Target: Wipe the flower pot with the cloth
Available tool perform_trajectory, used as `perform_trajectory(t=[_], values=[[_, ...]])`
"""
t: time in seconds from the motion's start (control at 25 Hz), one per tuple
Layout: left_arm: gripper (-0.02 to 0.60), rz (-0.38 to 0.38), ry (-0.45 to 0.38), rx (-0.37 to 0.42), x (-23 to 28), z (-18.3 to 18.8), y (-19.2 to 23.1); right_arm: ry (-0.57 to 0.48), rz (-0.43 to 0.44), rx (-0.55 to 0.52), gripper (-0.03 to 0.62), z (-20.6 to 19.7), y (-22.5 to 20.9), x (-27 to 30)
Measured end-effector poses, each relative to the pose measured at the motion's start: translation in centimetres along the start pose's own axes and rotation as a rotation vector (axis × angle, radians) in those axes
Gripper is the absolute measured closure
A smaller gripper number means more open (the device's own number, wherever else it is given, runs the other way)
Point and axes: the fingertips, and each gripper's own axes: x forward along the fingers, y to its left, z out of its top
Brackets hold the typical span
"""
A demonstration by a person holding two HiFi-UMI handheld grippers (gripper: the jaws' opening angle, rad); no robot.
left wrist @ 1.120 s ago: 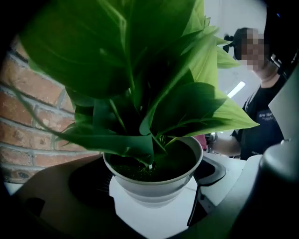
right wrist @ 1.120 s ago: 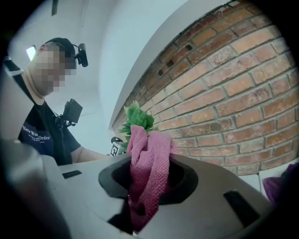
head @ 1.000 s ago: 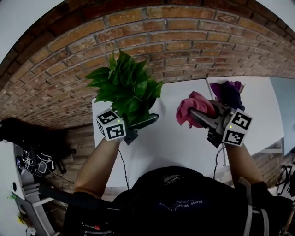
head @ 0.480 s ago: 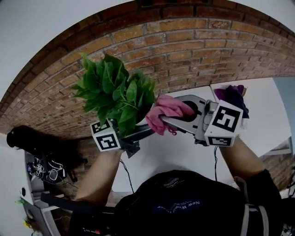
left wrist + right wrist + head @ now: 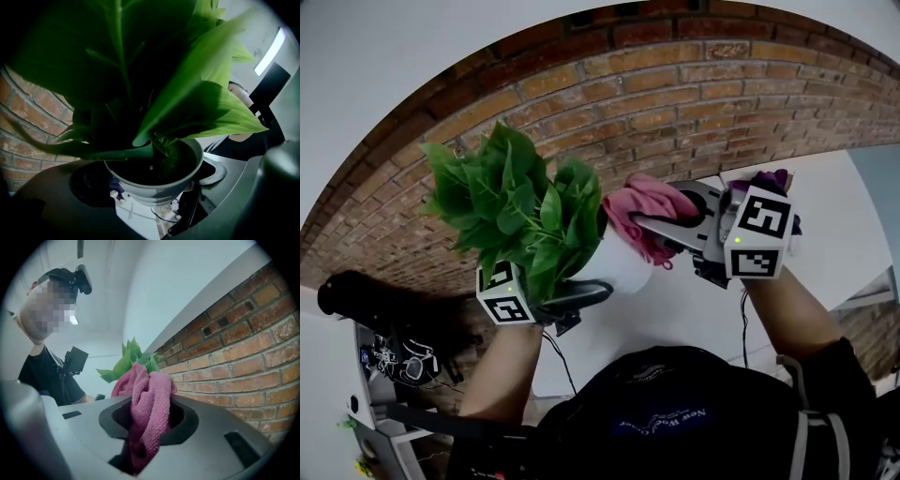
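Observation:
A white flower pot (image 5: 614, 270) with a leafy green plant (image 5: 516, 211) is held up off the table, tilted. My left gripper (image 5: 581, 295) is shut on its rim; in the left gripper view the pot (image 5: 157, 185) sits between the jaws under big leaves. My right gripper (image 5: 661, 225) is shut on a pink cloth (image 5: 642, 211), which rests against the pot's upper side. In the right gripper view the cloth (image 5: 147, 413) bulges out between the jaws, with green leaves (image 5: 133, 357) just beyond it.
A white table (image 5: 694, 309) lies below, against a brick wall (image 5: 675, 103). A dark purple object (image 5: 769, 180) sits behind my right gripper. Cables hang off the table's near edge. Dark equipment (image 5: 384, 347) stands at the lower left.
Both grippers have risen and drawn together. The pot came up and tilted, and the pink cloth went from apart at the right to lying against the pot's side.

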Motion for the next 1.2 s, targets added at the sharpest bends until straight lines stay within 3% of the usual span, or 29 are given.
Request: perform_trajectory(t=[0.28, 0.48, 0.6, 0.8, 1.2], values=[[0.058, -0.092, -0.079, -0.041, 0.6, 1.6, -2.7, 0.017, -0.039, 0.021, 0.502, -1.3, -0.8, 0.5], [0.058, -0.087, -0.126, -0.119, -0.3, 1.8, -2.5, 0.03, -0.028, 0.03, 0.502, -2.4, -0.4, 1.2], [0.058, -0.078, -0.211, -0.123, -0.3, 3.2, -2.4, 0.041, -0.034, 0.036, 0.502, -2.9, -0.3, 1.5], [0.058, -0.054, -0.332, -0.061, -2.0, 4.7, -1.2, 0.09, -0.014, 0.025, 0.502, -4.8, 0.8, 1.8], [0.058, 0.119, -0.366, -0.026, -0.6, 5.7, 0.2, 0.116, 0.051, 0.067, 0.502, -6.4, 3.4, 2.8]])
